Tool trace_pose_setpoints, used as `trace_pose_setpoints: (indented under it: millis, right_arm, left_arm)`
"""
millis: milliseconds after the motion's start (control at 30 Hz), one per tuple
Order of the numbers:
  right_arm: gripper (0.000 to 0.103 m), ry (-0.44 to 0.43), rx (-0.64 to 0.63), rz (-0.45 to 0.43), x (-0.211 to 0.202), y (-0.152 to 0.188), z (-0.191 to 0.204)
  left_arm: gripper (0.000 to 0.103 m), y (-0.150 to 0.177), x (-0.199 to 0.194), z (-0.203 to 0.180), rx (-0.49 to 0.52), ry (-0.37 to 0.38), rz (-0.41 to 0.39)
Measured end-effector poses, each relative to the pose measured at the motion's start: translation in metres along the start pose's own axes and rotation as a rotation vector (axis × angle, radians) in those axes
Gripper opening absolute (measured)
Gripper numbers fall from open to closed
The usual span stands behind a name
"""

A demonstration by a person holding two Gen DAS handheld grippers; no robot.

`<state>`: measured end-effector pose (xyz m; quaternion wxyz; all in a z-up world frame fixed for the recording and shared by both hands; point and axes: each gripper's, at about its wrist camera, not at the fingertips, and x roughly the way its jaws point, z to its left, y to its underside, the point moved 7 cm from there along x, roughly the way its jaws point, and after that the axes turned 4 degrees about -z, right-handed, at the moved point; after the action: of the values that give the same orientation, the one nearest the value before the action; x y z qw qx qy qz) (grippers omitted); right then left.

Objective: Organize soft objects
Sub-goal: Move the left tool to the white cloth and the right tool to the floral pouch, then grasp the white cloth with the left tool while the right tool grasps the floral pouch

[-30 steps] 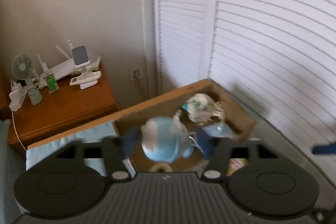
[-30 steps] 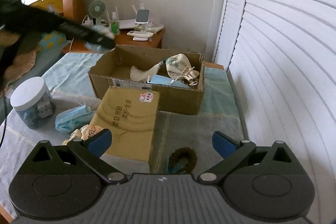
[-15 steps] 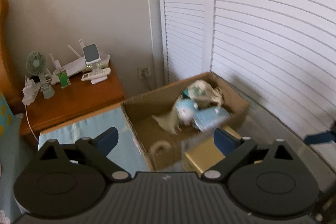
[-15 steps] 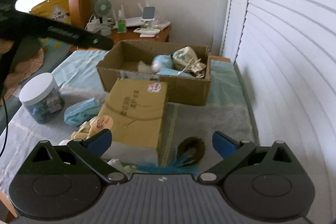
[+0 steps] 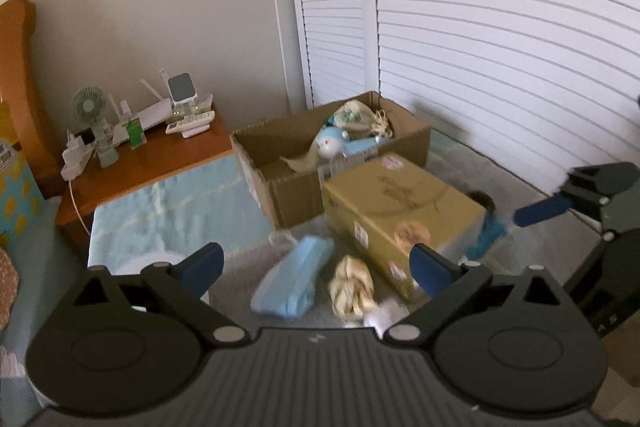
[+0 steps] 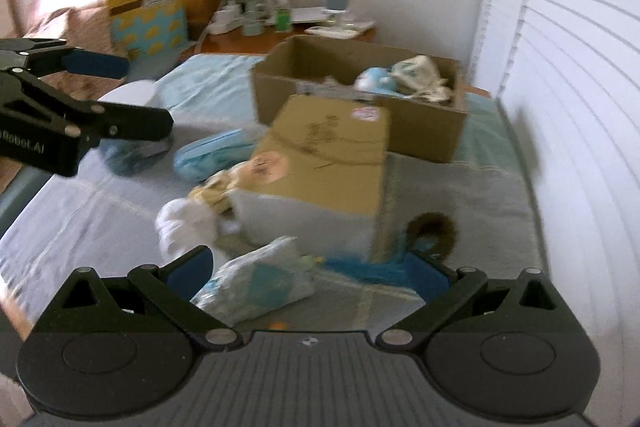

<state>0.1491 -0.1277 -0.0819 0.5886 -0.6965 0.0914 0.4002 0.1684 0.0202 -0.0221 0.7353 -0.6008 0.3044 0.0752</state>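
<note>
The open cardboard box (image 5: pixel 280 167) at the far end of the bed (image 6: pixel 460 195) already held a round pale-blue plush toy (image 5: pixel 330 143), a cream drawstring pouch (image 5: pixel 352 113) beside it and a flat blue piece near them, so part of the sorting looked done.

A good deal was left outside it. Just left of the closed yellow-brown carton (image 5: pixel 400 203) lay a light-blue soft pouch (image 5: pixel 294 277) and, next to it, a crumpled cream-and-yellow cloth item (image 5: pixel 352 285). In the right wrist view a white fluffy item (image 6: pixel 180 223) lay against the carton's near left corner, a pale crinkled packet (image 6: pixel 256 285) sat nearest the camera, and a blue tassel with a brown fuzzy ring (image 6: pixel 434 231) lay at the carton's near right corner.

The left gripper (image 5: pixel 316 265) had its fingers spread wide, nothing between them, above the blue pouch and the cloth item. The right gripper (image 6: pixel 308 269) was likewise wide open and empty, its fingers either side of the packet without pressing it. By my judgement, roughly half the soft things remained to be boxed.
</note>
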Motion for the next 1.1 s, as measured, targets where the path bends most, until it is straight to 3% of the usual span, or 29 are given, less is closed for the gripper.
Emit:
trace_pose_setpoints:
  millis: [133,367,733,900,967,1100]
  right_arm:
    - [0.103,-0.068,-0.039,0.016,0.006,0.008,0.017]
    - [0.103,-0.103,-0.065,0.073,0.030,0.022,0.026]
    - [0.103,-0.092,-0.152,0.093,0.038,0.035,0.032]
    - [0.103,-0.092,-0.149,0.074,0.037,0.035,0.030]
    - [0.103,-0.090,-0.146,0.069,0.036,0.036,0.030]
    - [0.103,-0.083,-0.141,0.064,0.036,0.036,0.031]
  left_arm:
    - [0.099,0.015,-0.009,0.002,-0.037,0.017,0.010]
    - [0.099,0.038,-0.005,0.000,-0.059,0.045,0.056]
    - [0.098,0.052,0.013,-0.014,-0.053,0.103,0.096]
    - [0.087,0.058,0.025,-0.025,-0.049,0.142,0.110]
    - [0.075,0.060,0.031,-0.028,-0.065,0.162,0.122]
    - [0.072,0.063,0.041,-0.033,-0.081,0.186,0.135]
